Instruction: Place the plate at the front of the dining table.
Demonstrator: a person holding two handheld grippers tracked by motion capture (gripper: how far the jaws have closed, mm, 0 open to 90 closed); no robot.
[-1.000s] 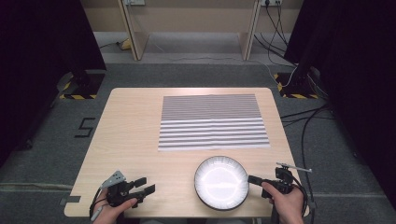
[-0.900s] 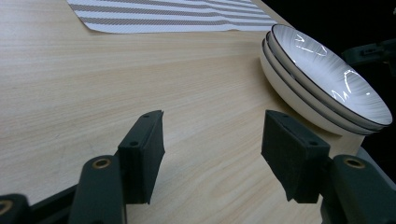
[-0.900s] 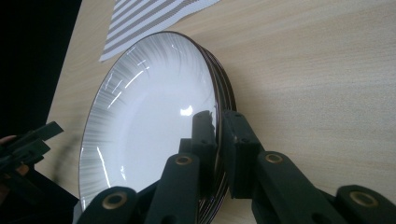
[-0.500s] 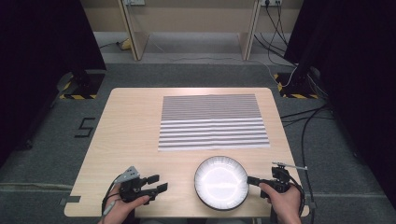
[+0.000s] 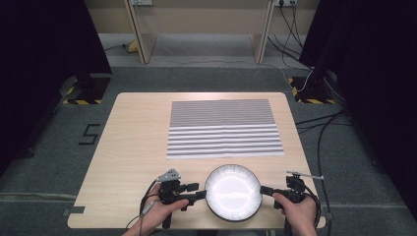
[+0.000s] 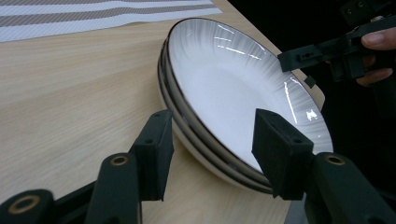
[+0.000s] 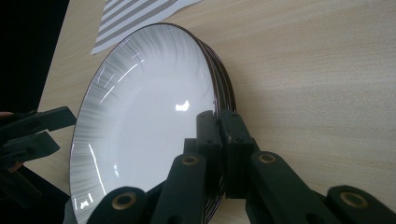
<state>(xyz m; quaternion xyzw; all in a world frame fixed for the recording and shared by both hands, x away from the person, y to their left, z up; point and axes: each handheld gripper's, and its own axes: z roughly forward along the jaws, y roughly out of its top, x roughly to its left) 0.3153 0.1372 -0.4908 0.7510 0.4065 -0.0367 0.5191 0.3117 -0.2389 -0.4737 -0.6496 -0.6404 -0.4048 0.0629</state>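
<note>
Now right hand-held gripper (image 7: pixel 219 154) clamped on stacked plates' (image 5: pixel 232 191) rim, left hand-held gripper (image 6: pixel 212 149) closing, seemingly untouching.

From the high view I cannot tell how many plates (image 5: pixel 232 191) are stacked. In the right gripper view, my own jaws cover the stack's near rim, and the bottom edge cuts off its lower part. In the left gripper view, the right hand (image 6: pixel 376 58) is cut off by the right edge.

Bright overhead light glares on the white plate (image 5: pixel 232 191); dark surroundings, sharp focus.
</note>
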